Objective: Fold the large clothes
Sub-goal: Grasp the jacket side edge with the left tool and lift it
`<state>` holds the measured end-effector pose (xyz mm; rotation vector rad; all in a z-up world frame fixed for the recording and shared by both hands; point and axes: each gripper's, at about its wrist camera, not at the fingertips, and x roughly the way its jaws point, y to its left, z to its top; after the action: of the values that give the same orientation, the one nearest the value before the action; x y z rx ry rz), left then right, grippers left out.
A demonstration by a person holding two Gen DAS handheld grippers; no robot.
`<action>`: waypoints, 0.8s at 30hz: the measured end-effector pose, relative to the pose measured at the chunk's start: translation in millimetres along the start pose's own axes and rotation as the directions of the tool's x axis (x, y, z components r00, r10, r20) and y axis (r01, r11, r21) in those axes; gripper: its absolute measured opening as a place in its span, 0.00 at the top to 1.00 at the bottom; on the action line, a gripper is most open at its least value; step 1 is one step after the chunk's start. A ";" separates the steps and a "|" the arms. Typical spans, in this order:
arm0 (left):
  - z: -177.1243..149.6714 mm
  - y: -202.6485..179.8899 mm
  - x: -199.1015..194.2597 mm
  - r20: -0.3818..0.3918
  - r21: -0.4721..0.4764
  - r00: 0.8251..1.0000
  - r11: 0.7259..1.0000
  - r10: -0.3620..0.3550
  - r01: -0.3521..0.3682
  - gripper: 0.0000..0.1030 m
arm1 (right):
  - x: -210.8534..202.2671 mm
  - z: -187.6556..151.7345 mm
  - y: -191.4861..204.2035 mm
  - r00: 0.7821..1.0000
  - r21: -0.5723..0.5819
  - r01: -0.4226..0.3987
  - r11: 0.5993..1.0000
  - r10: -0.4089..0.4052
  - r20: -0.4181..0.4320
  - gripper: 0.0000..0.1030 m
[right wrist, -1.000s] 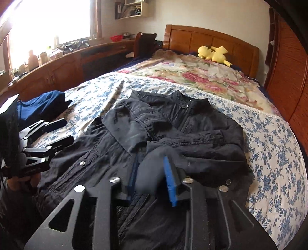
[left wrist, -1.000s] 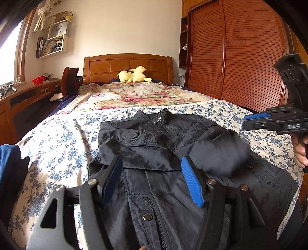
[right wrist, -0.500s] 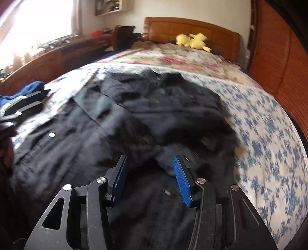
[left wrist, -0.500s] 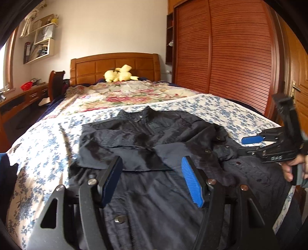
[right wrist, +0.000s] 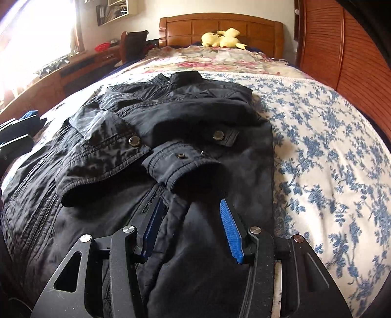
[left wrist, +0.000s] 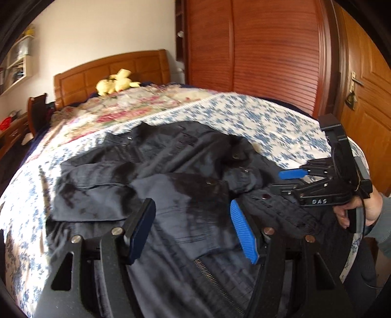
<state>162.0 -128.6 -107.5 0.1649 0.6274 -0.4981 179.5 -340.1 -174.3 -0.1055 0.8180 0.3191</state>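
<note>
Since a second ago the right gripper (right wrist: 191, 221) has let go of the sleeve cuff (right wrist: 180, 164) it was carrying and dropped lower; its blue pads (right wrist: 229, 232) stand apart with nothing pinched between them, hovering just over the jacket's lower front. Both sleeves now lie folded across the chest of the black jacket (right wrist: 136, 151), which is spread collar-away on the blue-flowered bedspread (right wrist: 330, 156). In the left wrist view the left gripper (left wrist: 193, 227) has swung toward the wardrobe (left wrist: 256, 49) side; its fingers are released and wide, empty above the jacket (left wrist: 156, 176). The right gripper (left wrist: 290, 181) shows there at the bed's edge, held by a hand (left wrist: 359, 208). A yellow plush toy (right wrist: 223, 38) rests by the headboard (right wrist: 220, 22).
</note>
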 end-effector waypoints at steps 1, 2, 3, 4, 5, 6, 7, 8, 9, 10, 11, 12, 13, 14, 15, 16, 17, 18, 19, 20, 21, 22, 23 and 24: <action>1.2 -3.3 5.0 -0.016 0.005 1.000 1.000 -0.011 0.011 0.39 | 0.4 -1.3 0.8 1.000 0.001 -0.004 1.000 0.004 0.001 0.52; 3.0 -7.7 12.7 -0.038 0.011 0.999 1.000 -0.028 0.028 0.39 | 1.3 -2.6 0.4 1.000 0.004 -0.010 1.000 0.010 0.002 0.52; 4.3 -11.9 20.2 -0.058 0.018 0.997 0.999 -0.042 0.043 0.39 | 1.8 -4.0 -1.4 1.000 0.013 -0.022 1.000 0.022 0.004 0.52; 4.8 -16.9 28.8 -0.082 0.028 0.995 0.998 -0.048 0.050 0.39 | 2.2 -4.9 -2.2 1.000 0.021 -0.030 0.999 0.029 0.007 0.52; 4.7 -21.6 36.8 -0.106 0.042 0.993 0.998 -0.047 0.052 0.39 | 2.6 -5.8 -4.3 0.999 0.035 -0.039 0.999 0.039 0.009 0.52; 4.1 -26.0 43.9 -0.130 0.058 0.991 0.997 -0.042 0.050 0.39 | 2.5 -6.6 -6.9 0.999 0.047 -0.047 0.998 0.047 0.012 0.52; 2.9 -29.4 48.9 -0.147 0.071 0.989 0.996 -0.035 0.046 0.39 | 1.8 -7.2 -9.0 0.998 0.057 -0.055 0.997 0.054 0.017 0.52; 1.7 -35.0 57.0 -0.177 0.095 0.984 0.995 -0.018 0.035 0.39 | 0.8 -7.6 -10.6 0.998 0.066 -0.062 0.996 0.061 0.022 0.52; 0.3 -37.2 62.0 -0.195 0.111 0.981 0.993 -0.006 0.028 0.39 | -0.1 -8.3 -12.5 0.997 0.076 -0.068 0.995 0.066 0.028 0.52; -1.1 -39.3 65.4 -0.210 0.124 0.978 0.992 0.005 0.021 0.39 | 0.0 -8.5 -13.1 0.997 0.080 -0.068 0.995 0.065 0.030 0.52; -2.9 -42.3 69.5 -0.227 0.138 0.974 0.990 0.019 0.013 0.39 | 0.1 -9.2 -13.0 0.998 0.082 -0.065 0.995 0.062 0.033 0.52; -4.8 -44.9 72.5 -0.238 0.149 0.971 0.989 0.030 0.007 0.39 | 0.4 -9.9 -12.4 0.998 0.080 -0.062 0.995 0.059 0.034 0.52; -6.9 -46.5 75.3 -0.247 0.159 0.968 0.987 0.041 -0.001 0.39 | 1.1 -10.2 -11.4 0.998 0.076 -0.062 0.995 0.059 0.033 0.52; -8.7 -48.0 78.0 -0.258 0.168 0.964 0.986 0.056 -0.013 0.39 | 1.7 -10.4 -10.7 0.998 0.073 -0.062 0.995 0.060 0.031 0.52; -10.5 -48.7 80.6 -0.266 0.175 0.961 0.984 0.070 -0.023 0.39 | 2.3 -10.6 -10.1 0.998 0.072 -0.059 0.996 0.057 0.029 0.52; -12.3 -49.3 82.1 -0.270 0.181 0.959 0.983 0.082 -0.033 0.39 | 2.9 -10.6 -9.8 0.998 0.071 -0.057 0.996 0.055 0.028 0.52; -14.8 -49.6 83.1 -0.272 0.191 0.957 0.980 0.100 -0.048 0.39 | 3.2 -10.9 -9.9 0.998 0.070 -0.055 0.996 0.053 0.029 0.52; -17.7 -49.8 83.2 -0.270 0.203 0.956 0.977 0.114 -0.059 0.39 | 3.0 -10.9 -9.7 0.998 0.069 -0.053 0.996 0.051 0.030 0.52; -20.5 -51.0 83.5 -0.271 0.221 0.954 0.973 0.125 -0.064 0.40 | 3.4 -10.6 -9.8 0.998 0.066 -0.052 0.996 0.050 0.031 0.52; -23.5 -52.6 84.0 -0.270 0.249 0.952 0.966 0.143 -0.074 0.41 | 3.5 -10.7 -9.3 0.998 0.063 -0.049 0.997 0.047 0.032 0.52; -26.1 -54.1 83.1 -0.259 0.277 0.951 0.956 0.168 -0.094 0.51 | 3.9 -10.8 -8.7 0.999 0.059 -0.045 0.997 0.044 0.032 0.52; -27.4 -53.9 81.7 -0.249 0.295 0.949 0.949 0.191 -0.114 0.62 | 4.2 -10.7 -8.6 0.999 0.057 -0.043 0.997 0.042 0.031 0.52; -28.4 -53.5 79.5 -0.238 0.311 0.947 0.941 0.213 -0.134 0.66 | 4.5 -10.8 -8.3 0.999 0.054 -0.041 0.998 0.039 0.030 0.52; -28.1 -51.2 75.8 -0.227 0.312 0.949 0.939 0.220 -0.143 0.74 | 4.9 -10.7 -8.0 0.999 0.050 -0.038 0.998 0.037 0.029 0.52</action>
<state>174.9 -194.8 -175.3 0.5725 0.7839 -0.3885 177.6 -348.8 -185.4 -0.0380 0.8000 0.3340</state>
